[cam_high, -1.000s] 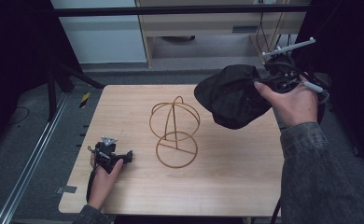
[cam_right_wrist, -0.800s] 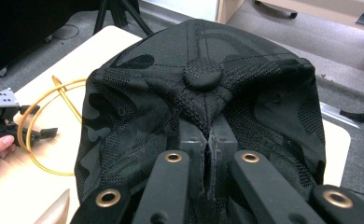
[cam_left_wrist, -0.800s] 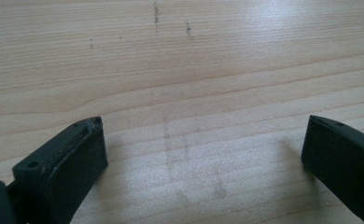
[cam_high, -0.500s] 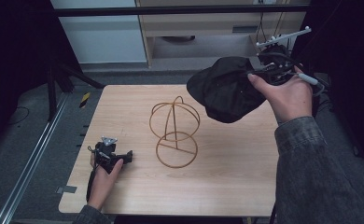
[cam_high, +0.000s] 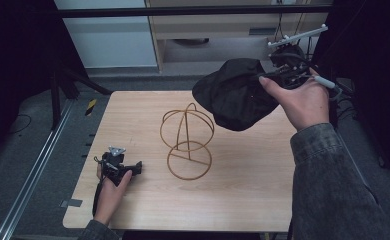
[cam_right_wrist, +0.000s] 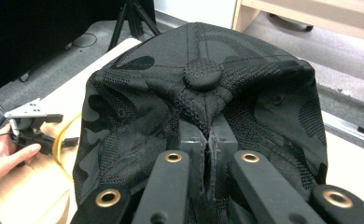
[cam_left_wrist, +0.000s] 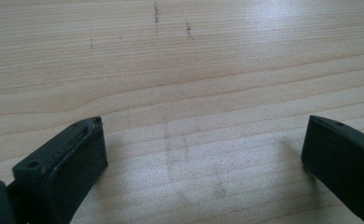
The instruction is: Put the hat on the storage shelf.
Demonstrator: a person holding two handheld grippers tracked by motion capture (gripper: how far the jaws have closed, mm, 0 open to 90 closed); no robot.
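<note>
A black camouflage-patterned fabric cap (cam_high: 235, 94) is pinched between the closed jaws of the right gripper (cam_right_wrist: 210, 142), lifted above the table's two o'clock corner. The gold wire hat stand (cam_high: 187, 141) stands centrally. At eight o'clock, near the pale wooden table (cam_high: 243, 200) edge, the left gripper (cam_left_wrist: 203, 154) rests wide open, holding nothing.

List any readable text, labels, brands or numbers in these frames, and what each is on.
None readable.
Black cap in the right gripper: camo weave and a top button, no logo or tag showing.
Wire stand: bare.
Wooden table: only faint smudges, not letters.
Left gripper: no marking legible.
</note>
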